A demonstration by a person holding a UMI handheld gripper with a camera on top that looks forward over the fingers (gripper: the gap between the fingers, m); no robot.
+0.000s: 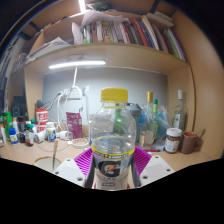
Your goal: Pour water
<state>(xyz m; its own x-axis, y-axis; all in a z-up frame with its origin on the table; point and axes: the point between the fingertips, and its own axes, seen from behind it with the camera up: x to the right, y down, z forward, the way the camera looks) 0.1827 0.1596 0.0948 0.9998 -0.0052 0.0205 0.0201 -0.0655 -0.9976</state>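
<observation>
Shelves of books (pixel 120 30) fill the far wall above a cluttered desk (pixel 60 150), with a lit strip lamp (pixel 76 64) under the lower shelf. Near and central, a clear bottle (pixel 112 140) with a yellow cap (pixel 114 95) stands upright between the fingers of the gripper (pixel 112 160); its label carries a large G. Both purple pads (pixel 86 158) press against the bottle's sides, so the gripper is clamped on it. On the desk to the far left stand small paint bottles (pixel 14 130) and a white cup (pixel 48 132). To the far right are a dark-lidded jar (pixel 174 140), a brown cup (pixel 191 142) and a tall clear bottle (pixel 179 108). More containers crowd the desk behind the bottle, too blurred to tell apart.
</observation>
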